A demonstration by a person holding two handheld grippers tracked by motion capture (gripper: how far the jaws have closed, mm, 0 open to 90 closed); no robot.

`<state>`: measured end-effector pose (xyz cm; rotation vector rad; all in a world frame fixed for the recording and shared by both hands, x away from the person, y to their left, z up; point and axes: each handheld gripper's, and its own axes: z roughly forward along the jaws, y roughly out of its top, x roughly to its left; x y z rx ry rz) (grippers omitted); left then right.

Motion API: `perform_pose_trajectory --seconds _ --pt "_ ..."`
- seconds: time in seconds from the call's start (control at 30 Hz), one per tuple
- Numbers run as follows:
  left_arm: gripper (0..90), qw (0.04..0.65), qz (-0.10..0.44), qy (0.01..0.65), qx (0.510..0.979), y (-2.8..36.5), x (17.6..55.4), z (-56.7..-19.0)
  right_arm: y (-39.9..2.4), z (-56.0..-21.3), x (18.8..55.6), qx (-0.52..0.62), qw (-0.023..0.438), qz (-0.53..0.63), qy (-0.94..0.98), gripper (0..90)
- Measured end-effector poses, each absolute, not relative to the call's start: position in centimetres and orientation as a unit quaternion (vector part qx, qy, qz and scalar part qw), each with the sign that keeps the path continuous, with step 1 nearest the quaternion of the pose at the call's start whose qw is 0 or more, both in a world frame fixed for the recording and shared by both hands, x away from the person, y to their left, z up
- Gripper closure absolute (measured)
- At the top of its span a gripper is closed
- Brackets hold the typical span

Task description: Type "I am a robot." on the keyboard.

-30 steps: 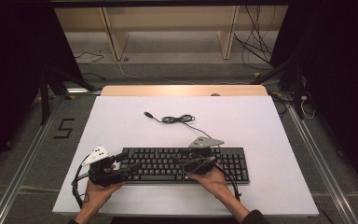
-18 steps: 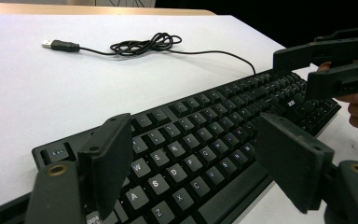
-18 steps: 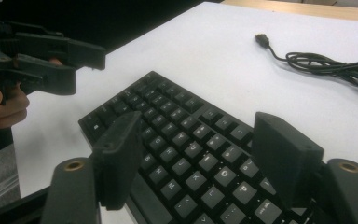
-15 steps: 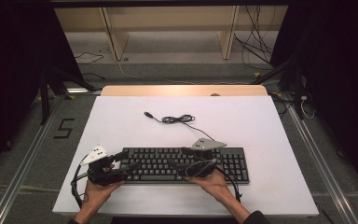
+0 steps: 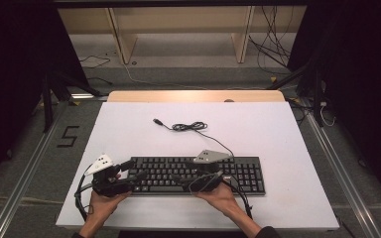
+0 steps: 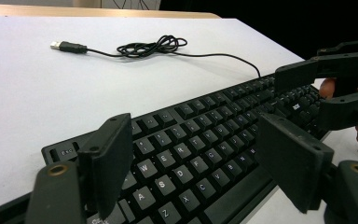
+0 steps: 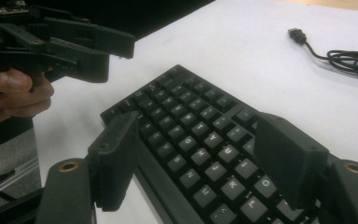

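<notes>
On the white counter (image 5: pixel 287 148) lies one black keyboard (image 5: pixel 198 174) with one coiled cable (image 5: pixel 191 127); left hand-held gripper (image 5: pixel 135 171) and right hand-held gripper (image 5: pixel 181 179) hover wide over it, the right's jaws having just opened, holding nothing.

Overhead light falls evenly on the white table (image 5: pixel 278 148), while the surroundings sink into darkness. The high view is soft and grainy. Both gripper views blur at close range.

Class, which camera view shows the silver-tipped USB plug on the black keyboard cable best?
The left gripper view: the silver-tipped USB plug lies sharp and side-on, metal tip distinct. The right gripper view shows the plug blurred, near the frame's top. The high view shows it as a tiny dark speck.
</notes>
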<state>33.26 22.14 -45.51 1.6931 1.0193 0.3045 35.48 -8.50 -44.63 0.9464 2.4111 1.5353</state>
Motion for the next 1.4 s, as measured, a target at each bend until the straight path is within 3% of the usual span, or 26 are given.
perform_pose_trajectory --seconds 0.17,0.33,0.6,1.4 --pt "27.2 0.541 0.128 0.429 0.713 22.1 33.3 -45.5 -7.9 -44.7 35.5 0.305 0.062 0.505 0.805 40.4" --pt "27.1 0.541 0.127 0.428 0.713 22.1 33.3 -45.5 -6.8 -45.2 35.8 0.301 0.055 0.483 0.82 66.0" --pt "27.1 0.542 0.127 0.429 0.711 22.1 33.3 -45.5 -5.3 -46.2 36.2 0.302 0.05 0.454 0.837 87.2" --pt "27.1 0.542 0.127 0.43 0.711 22.2 33.3 -45.5 -2.9 -48.4 36.5 0.297 0.059 0.398 0.866 90.0"
